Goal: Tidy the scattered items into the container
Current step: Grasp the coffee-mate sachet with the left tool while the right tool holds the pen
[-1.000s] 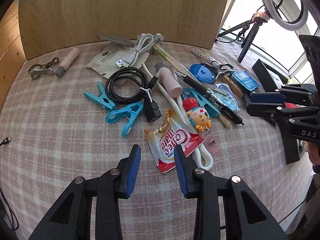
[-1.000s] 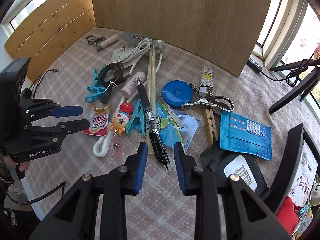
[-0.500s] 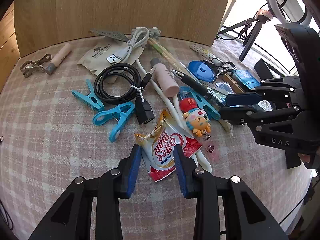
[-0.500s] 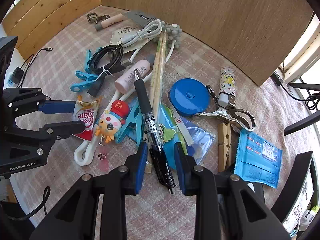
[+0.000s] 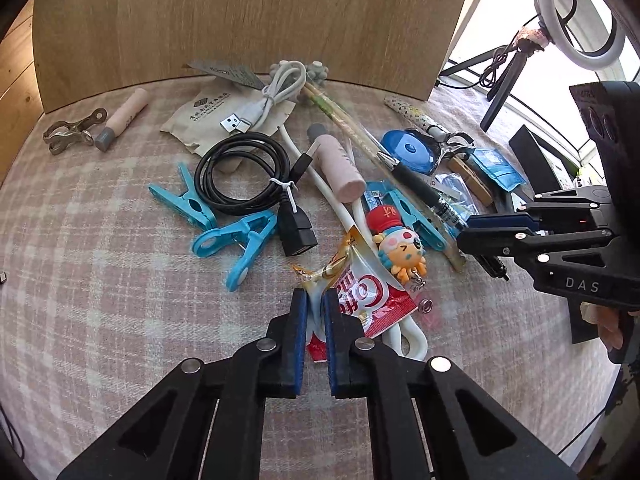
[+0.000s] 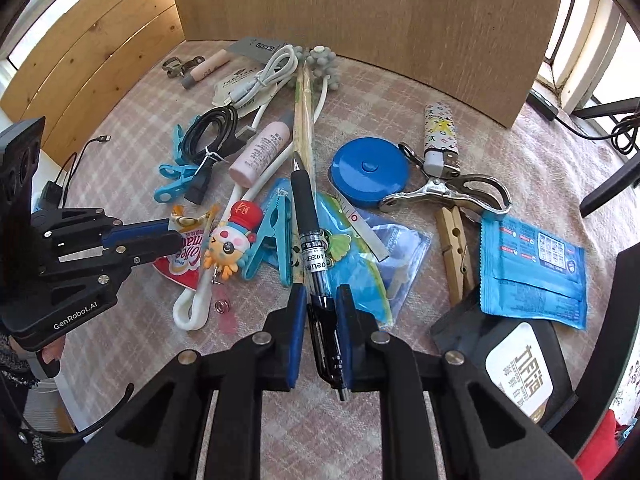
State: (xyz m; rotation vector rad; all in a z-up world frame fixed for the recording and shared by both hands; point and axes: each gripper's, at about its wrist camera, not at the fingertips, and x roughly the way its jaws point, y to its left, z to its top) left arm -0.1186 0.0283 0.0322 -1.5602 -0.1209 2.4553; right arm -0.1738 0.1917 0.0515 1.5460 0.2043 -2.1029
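A red and white coffee creamer sachet (image 5: 368, 292) lies at the near edge of the pile on the plaid cloth. My left gripper (image 5: 316, 304) is closing, its blue pads pinching the sachet's left end; the right wrist view shows the same pinch by the left gripper (image 6: 172, 240) on the sachet (image 6: 186, 248). A black pen (image 6: 306, 200) lies lengthwise through the pile. My right gripper (image 6: 322, 304) is closing around the pen's lower barrel, both pads against it. In the left wrist view the right gripper (image 5: 468, 234) covers that end of the pen (image 5: 416, 188).
Around them lie a cartoon keychain (image 5: 400, 244), blue clothes pegs (image 5: 240, 240), a coiled black cable (image 5: 240, 176), a blue tape measure (image 6: 368, 168), a metal clip (image 6: 448, 196) and a blue packet (image 6: 532, 268). A black labelled box (image 6: 516, 356) sits near right. A wooden board (image 5: 240, 20) stands behind.
Both grippers came in closer over the pile and their jaws narrowed, the left onto the sachet's end, the right onto the black pen.
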